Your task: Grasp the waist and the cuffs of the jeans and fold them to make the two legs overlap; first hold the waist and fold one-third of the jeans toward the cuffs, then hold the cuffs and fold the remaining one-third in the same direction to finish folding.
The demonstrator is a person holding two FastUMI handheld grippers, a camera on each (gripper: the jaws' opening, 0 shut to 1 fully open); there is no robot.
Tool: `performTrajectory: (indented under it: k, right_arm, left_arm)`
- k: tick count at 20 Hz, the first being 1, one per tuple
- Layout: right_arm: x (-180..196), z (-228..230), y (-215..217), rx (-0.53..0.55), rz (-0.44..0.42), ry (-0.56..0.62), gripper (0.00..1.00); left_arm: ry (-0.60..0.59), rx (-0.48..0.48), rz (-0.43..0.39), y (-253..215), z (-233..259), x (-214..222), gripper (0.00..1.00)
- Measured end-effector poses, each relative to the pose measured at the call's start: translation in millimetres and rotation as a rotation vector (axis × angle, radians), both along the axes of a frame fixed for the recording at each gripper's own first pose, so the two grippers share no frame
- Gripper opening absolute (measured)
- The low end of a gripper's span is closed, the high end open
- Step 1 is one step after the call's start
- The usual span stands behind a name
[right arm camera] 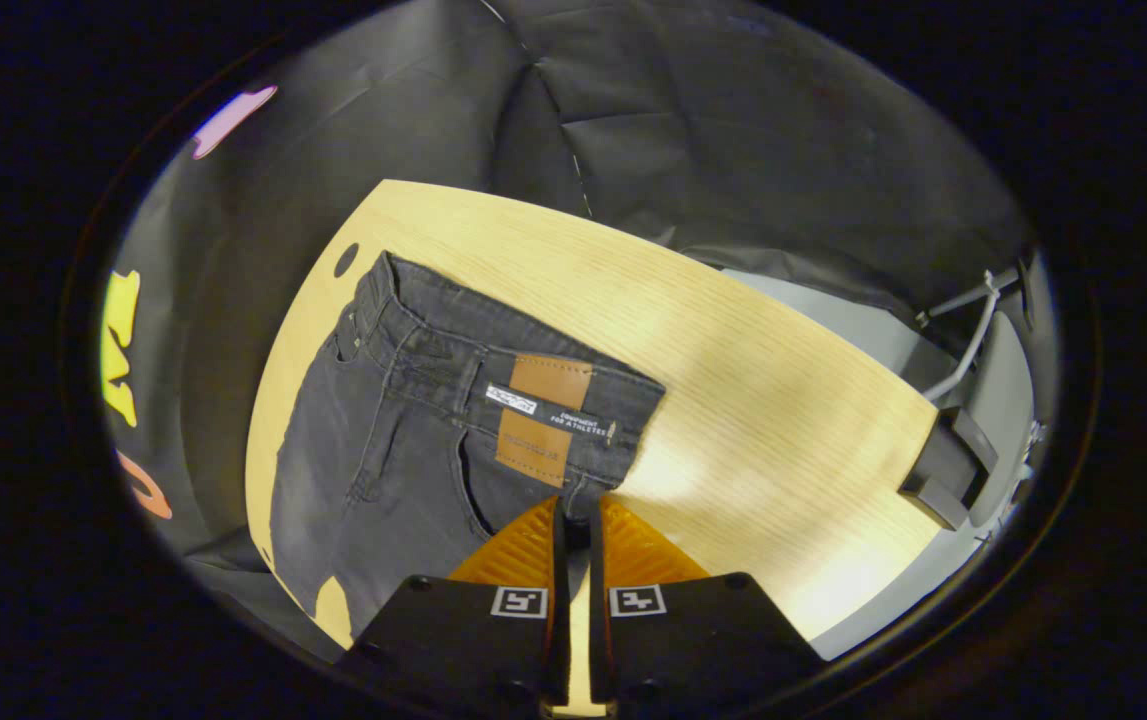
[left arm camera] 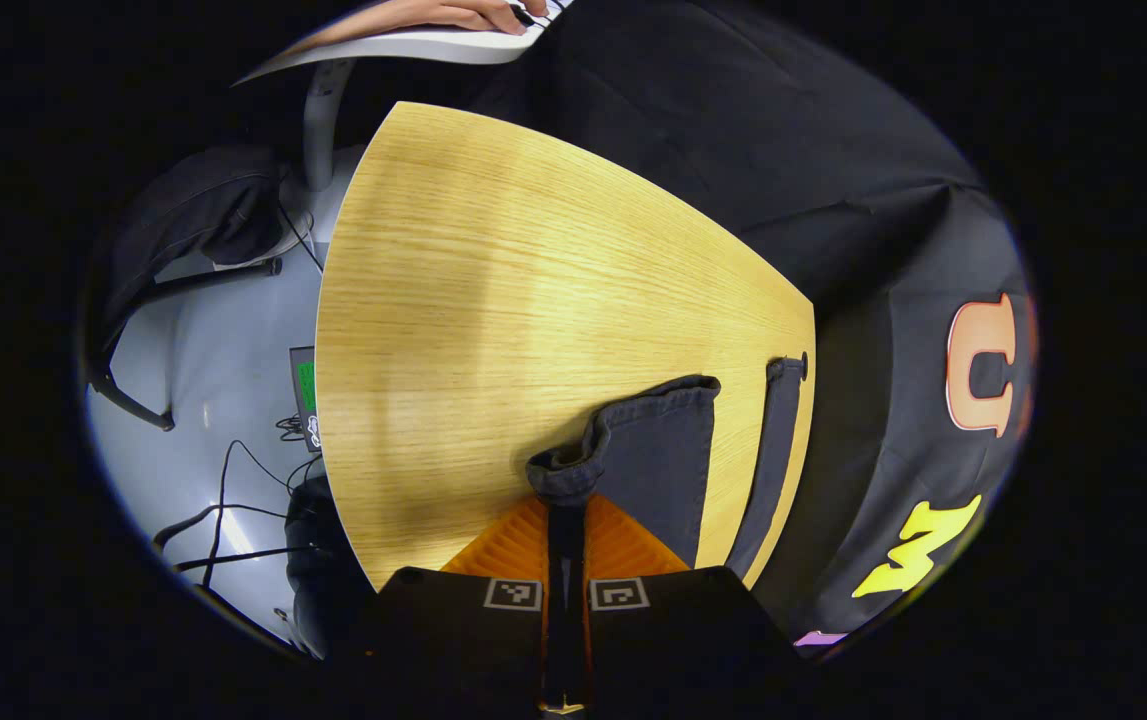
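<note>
Jeans (right arm camera: 413, 440): dark denim lying flat on the wooden surface (right arm camera: 753, 400), waist towards its far edge.
Left gripper (left arm camera: 565, 500): fingers pinching a cuff (left arm camera: 573, 470), its hem bunched between them.
Right gripper (right arm camera: 573, 520): fingers pressed onto the waistband edge near the leather patch (right arm camera: 543, 420).
Purpose: holding both ends probably lets one leg swing over the other.
</note>
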State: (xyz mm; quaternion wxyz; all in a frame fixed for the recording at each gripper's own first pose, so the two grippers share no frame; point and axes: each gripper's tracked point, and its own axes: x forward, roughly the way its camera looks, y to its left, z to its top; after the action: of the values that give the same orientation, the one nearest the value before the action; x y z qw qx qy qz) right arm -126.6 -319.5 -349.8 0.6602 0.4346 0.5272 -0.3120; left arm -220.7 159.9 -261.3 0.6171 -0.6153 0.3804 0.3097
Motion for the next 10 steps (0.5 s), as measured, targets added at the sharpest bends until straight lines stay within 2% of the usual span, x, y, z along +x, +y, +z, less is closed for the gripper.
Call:
performTrajectory:
  k: [3,4,6,8,10]
  right_arm:
    - [-0.8,0.2,-0.4,-0.024,0.035,-0.018,0.08]
    - [0.7,2.2,-0.6,-0.023,0.044,-0.026,0.05]
    - [4.3,12.9,-3.8,-0.011,0.023,-0.063,0.08]
    - [8.5,31.1,-7.3,0.009,-0.015,-0.117,0.05]
    - [25.8,54.1,-3.3,0.039,-0.046,-0.177,0.08]
  left_arm:
    - [0.018,0.010,-0.013,-0.3,0.2,0.3,0.04]
    - [0.036,0.026,-0.022,0.4,1.5,-1.1,0.03]
    - [0.050,0.058,-0.048,1.2,6.7,0.9,0.03]
    - [0.020,0.045,-0.023,2.1,24.5,13.5,0.04]
    - [-0.005,0.042,-0.001,7.8,46.2,28.8,0.03]
